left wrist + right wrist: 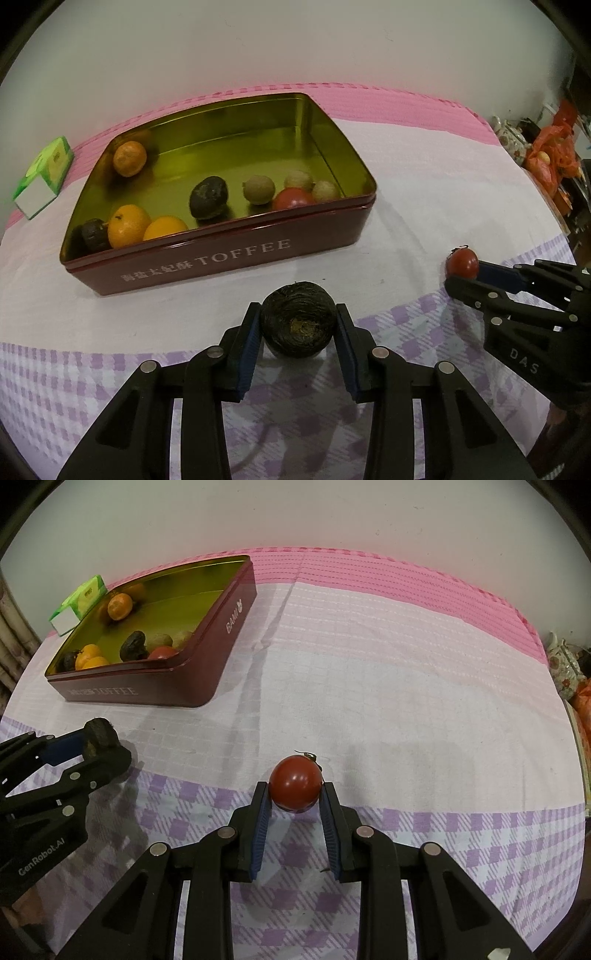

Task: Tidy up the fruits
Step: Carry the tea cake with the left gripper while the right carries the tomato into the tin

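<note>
My left gripper [298, 325] is shut on a dark wrinkled round fruit [298, 317], held just above the checked cloth in front of the tin. My right gripper [295, 794] is shut on a small red tomato [295, 783]; both show at the right of the left wrist view, the tomato [461, 263] between the blue pads. The dark red TOFFEE tin [229, 258] lies open beyond, holding several fruits: oranges [129, 158], dark fruits [208, 197], pale round ones [258, 189] and a red tomato [293, 198]. In the right wrist view the tin [147, 690] lies at upper left.
A green and white carton [44, 173] lies left of the tin. The table carries a white cloth with a purple checked near part and a pink far band [369, 576]. Orange bags and crockery [546, 155] stand off the right edge. A pale wall is behind.
</note>
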